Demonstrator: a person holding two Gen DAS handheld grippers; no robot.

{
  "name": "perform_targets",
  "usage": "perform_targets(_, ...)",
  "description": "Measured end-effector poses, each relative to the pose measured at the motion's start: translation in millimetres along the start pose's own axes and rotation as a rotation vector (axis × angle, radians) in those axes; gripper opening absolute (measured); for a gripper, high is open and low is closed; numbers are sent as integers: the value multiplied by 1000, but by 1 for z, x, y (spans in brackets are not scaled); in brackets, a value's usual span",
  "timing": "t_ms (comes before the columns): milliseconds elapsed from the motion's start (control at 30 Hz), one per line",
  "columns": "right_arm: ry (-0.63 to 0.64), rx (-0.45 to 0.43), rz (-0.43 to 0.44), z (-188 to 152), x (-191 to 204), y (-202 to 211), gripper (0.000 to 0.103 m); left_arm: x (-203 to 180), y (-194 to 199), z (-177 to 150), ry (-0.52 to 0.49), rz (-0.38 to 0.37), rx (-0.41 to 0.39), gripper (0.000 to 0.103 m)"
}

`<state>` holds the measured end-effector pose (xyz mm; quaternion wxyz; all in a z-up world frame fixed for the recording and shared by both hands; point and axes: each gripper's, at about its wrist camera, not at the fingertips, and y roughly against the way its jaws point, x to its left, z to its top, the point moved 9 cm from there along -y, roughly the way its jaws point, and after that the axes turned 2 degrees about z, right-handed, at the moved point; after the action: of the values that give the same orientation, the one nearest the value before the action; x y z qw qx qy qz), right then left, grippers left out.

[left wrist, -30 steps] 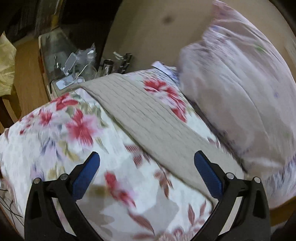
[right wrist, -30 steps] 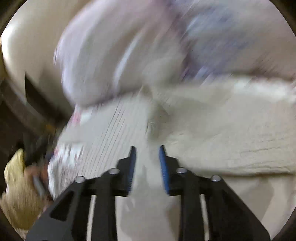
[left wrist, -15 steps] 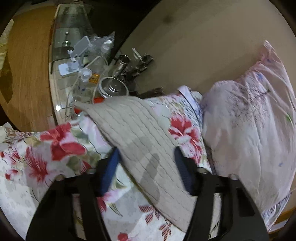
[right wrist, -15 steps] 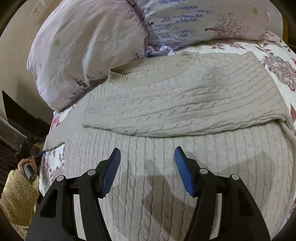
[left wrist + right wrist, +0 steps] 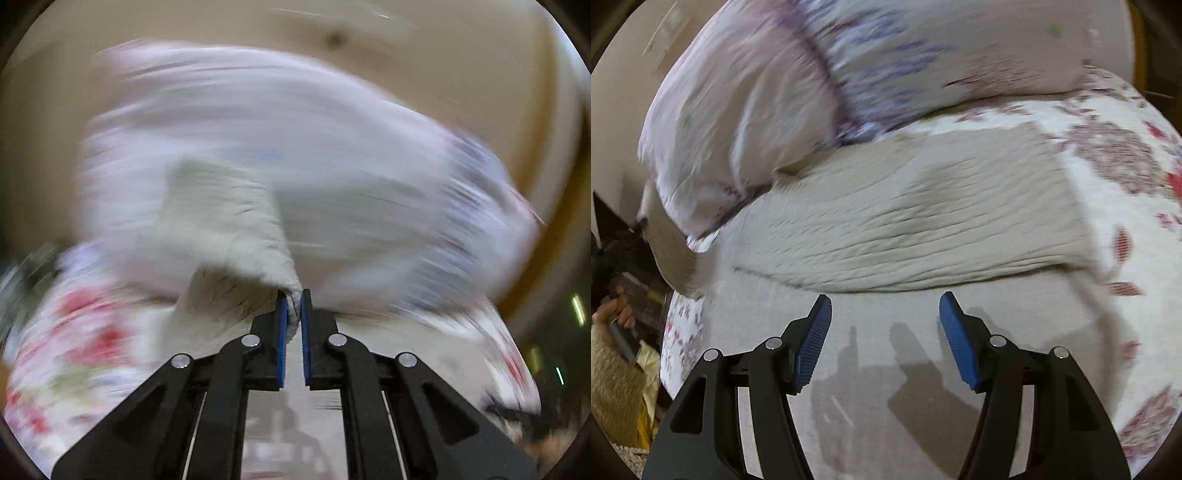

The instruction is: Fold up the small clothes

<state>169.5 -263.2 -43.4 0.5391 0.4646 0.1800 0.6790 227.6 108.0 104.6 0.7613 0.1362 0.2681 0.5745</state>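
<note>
A beige cable-knit sweater [image 5: 916, 221] lies on a floral bedspread [image 5: 1115, 155], its right sleeve folded across the chest. My left gripper [image 5: 292, 295] is shut on the left sleeve of the sweater [image 5: 229, 229] and holds it lifted in front of the pillow; this view is heavily blurred. The lifted sleeve also shows in the right wrist view [image 5: 672, 254] at the far left. My right gripper [image 5: 884, 306] is open and empty, hovering over the sweater's lower body.
Two pale lilac pillows [image 5: 849, 74] lie at the head of the bed against a beige wall [image 5: 406, 55]. A person's hand and a yellow fleecy sleeve [image 5: 613, 369] show at the bed's left edge. The floral bedspread also shows in the left wrist view [image 5: 74, 350].
My left gripper closed on the sleeve and lifted it, swinging towards the pillow. My right gripper let go of the other sleeve a second ago, opened, and has since shifted slightly.
</note>
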Motion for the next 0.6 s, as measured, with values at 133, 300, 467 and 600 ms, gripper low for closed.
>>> perform_targets(133,-60,-19,-51,2,-48,20,63,-149,-59,-56,-213,-185,215,16)
perform_targets(300,-129,-29,-67,-14,-93,54,63,-133,-51,-112,-215,-61,305,44)
perform_targets(467,-233,52,2,-66,-123,75,60,-22,16,-158,6,155,357,64)
perform_targets(600,-309,121,135,-108,-120,84,39,21,53,-218,158,211,489,62)
